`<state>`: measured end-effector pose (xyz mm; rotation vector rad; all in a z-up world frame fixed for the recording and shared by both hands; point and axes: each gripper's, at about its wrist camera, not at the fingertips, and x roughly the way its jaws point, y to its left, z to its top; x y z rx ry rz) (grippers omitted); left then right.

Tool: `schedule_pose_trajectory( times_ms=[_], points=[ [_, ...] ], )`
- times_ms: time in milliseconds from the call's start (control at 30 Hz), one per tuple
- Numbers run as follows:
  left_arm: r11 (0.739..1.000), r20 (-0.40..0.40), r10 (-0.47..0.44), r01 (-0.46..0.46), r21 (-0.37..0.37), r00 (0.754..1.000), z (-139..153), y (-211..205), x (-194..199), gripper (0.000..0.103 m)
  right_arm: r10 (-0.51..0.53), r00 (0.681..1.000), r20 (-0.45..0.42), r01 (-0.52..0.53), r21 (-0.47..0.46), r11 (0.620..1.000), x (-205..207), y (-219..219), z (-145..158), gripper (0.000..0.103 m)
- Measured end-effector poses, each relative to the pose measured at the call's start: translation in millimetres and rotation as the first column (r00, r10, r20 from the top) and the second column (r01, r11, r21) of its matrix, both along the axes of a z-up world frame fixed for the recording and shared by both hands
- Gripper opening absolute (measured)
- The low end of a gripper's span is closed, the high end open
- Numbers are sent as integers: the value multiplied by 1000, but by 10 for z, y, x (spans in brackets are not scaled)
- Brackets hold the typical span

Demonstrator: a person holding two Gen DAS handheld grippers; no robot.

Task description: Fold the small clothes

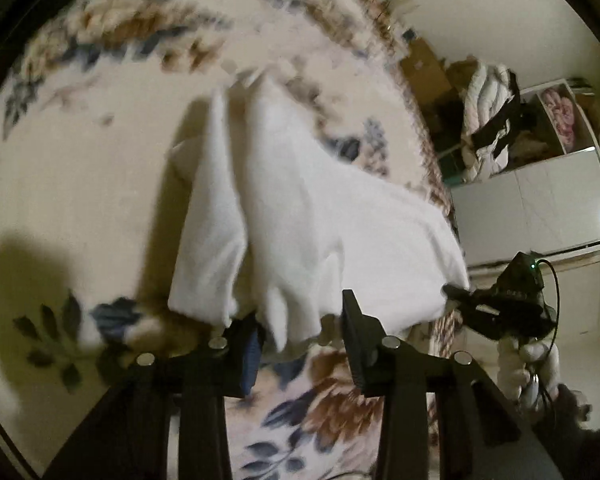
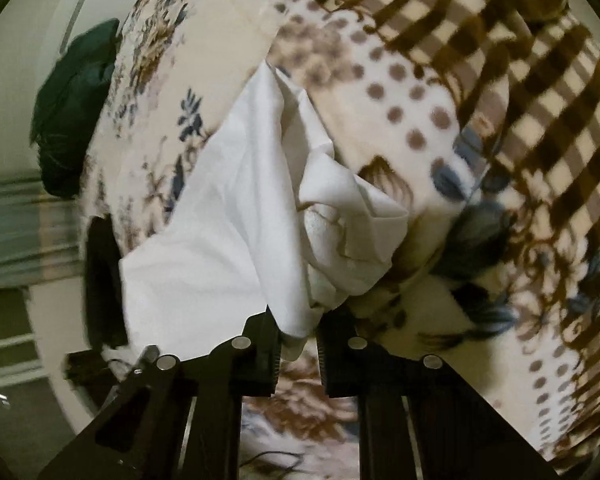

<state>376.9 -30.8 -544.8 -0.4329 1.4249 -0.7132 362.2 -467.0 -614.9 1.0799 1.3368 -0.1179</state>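
A small white garment (image 1: 300,208) hangs in the air above a floral blanket (image 1: 100,160), stretched between both grippers. My left gripper (image 1: 300,332) has its jaws apart, with a corner of the cloth hanging between the fingers; whether it is pinched is unclear. My right gripper (image 2: 298,340) has its jaws close together on another edge of the white garment (image 2: 228,220). The right gripper also shows in the left wrist view (image 1: 460,296), holding the cloth's far corner.
The floral blanket (image 2: 148,80) covers a bed. A checked and dotted blanket (image 2: 520,100) lies to the right. A dark green bundle (image 2: 72,112) sits beyond the bed edge. A white cabinet (image 1: 540,208) and piled clothes (image 1: 488,128) stand past the bed.
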Motion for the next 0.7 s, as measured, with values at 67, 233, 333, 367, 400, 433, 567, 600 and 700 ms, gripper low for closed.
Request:
schedule_pose_trajectory(
  times_ms=[67, 233, 333, 367, 400, 433, 567, 600, 700],
  points=[
    [999, -62, 32, -30, 32, 998, -183, 101, 70, 36, -50, 998, -41, 52, 44, 998, -57, -82, -108, 16],
    [992, -167, 124, -128, -13, 978, -126, 223, 16, 61, 5, 995, -97, -12, -74, 997, -49, -18, -89, 47],
    [979, -119, 194, -200, -44, 974, 92, 269, -40, 75, 32, 999, 13, -29, -175, 984, -34, 16, 277, 53],
    [976, -96, 209, -214, -36, 973, 153, 253, -26, 75, 37, 999, 38, -29, -198, 980, -12, 11, 341, 57],
    [975, -68, 219, -221, -22, 973, 186, 220, 4, 75, 51, 997, 60, -36, -236, 971, 37, 20, 404, 61],
    [974, -56, 224, -225, -7, 973, 179, 189, 38, 75, 80, 995, 55, -61, -279, 958, 119, 38, 416, 63],
    [973, -69, 226, -223, 55, 972, -43, -66, 235, 75, 174, 985, -21, -169, -368, 914, 438, 111, 196, 48],
    [974, -75, 218, -212, 79, 973, -96, -135, 278, 75, 184, 982, -30, -182, -358, 916, 472, 119, 136, 25],
    [983, -62, 185, -184, 9, 981, -128, -235, 299, 72, 127, 992, 8, -121, -247, 961, 449, 58, 72, 20]
  ],
)
